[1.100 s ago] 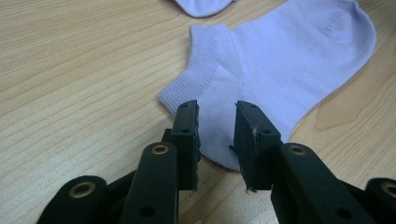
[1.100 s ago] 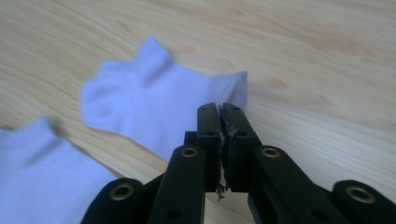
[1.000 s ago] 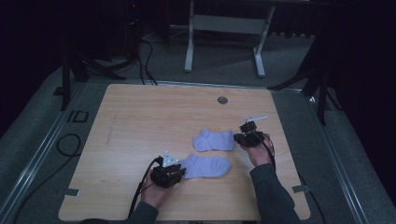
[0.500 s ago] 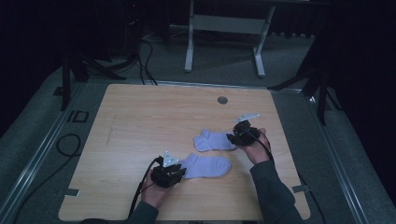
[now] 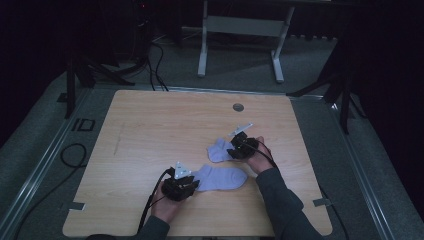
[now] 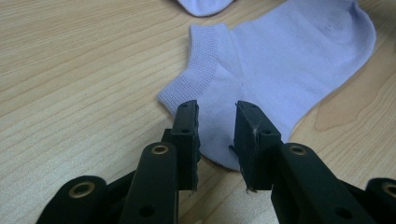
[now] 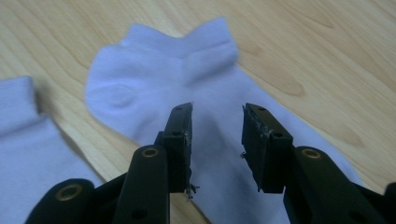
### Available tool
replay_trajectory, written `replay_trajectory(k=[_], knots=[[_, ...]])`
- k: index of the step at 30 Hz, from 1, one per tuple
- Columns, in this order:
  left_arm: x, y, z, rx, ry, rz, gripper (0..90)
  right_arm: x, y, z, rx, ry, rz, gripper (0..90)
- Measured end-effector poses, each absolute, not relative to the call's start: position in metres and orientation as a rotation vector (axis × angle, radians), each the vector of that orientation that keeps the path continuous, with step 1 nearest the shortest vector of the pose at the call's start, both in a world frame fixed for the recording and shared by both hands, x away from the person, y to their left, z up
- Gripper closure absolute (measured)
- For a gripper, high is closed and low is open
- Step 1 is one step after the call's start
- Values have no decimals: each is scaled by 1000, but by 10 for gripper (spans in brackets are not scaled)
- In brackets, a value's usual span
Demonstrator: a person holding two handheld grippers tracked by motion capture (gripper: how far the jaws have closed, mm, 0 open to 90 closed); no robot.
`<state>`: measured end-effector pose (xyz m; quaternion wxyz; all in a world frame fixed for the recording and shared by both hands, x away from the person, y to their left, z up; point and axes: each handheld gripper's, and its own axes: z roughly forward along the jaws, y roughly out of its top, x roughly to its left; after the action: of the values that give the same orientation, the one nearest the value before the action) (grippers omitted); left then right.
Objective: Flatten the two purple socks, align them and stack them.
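Two pale lilac ankle socks lie flat on the wooden table [image 5: 150, 130]. Over the left end of the near sock [image 5: 222, 177] sits my left gripper [image 5: 194, 183]. In the left gripper view its jaws [image 6: 215, 135] stand apart over this sock's [image 6: 289, 60] cuff corner and press on nothing. My right gripper [image 5: 233, 149] is over the right end of the far sock [image 5: 219, 150]. Its jaws [image 7: 216, 140] have just opened and then eased in slightly. The sock [image 7: 159, 70] lies flat under them, not pinched.
A round grommet [image 5: 238, 107] is set in the table near its far edge. Bare wood stretches to the left and at the back. A white desk frame [image 5: 240, 25] stands on the floor behind, and cables [image 5: 70, 155] loop on the floor at the left.
My right gripper has slid left along the far sock and its jaws have parted. The left gripper and the near sock have stayed put.
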<state>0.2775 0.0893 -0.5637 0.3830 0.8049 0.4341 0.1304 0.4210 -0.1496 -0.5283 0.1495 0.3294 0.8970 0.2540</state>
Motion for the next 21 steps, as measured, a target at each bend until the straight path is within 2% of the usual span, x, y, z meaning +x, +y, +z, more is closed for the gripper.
replay_trajectory(k=[15, 21], knots=[[277, 89, -563, 2057, 1103, 331, 695, 424, -117, -536, 781, 2671, 638, 530], [277, 89, -564, 2057, 1102, 329, 694, 433, -116, -539, 869, 2689, 682, 417]])
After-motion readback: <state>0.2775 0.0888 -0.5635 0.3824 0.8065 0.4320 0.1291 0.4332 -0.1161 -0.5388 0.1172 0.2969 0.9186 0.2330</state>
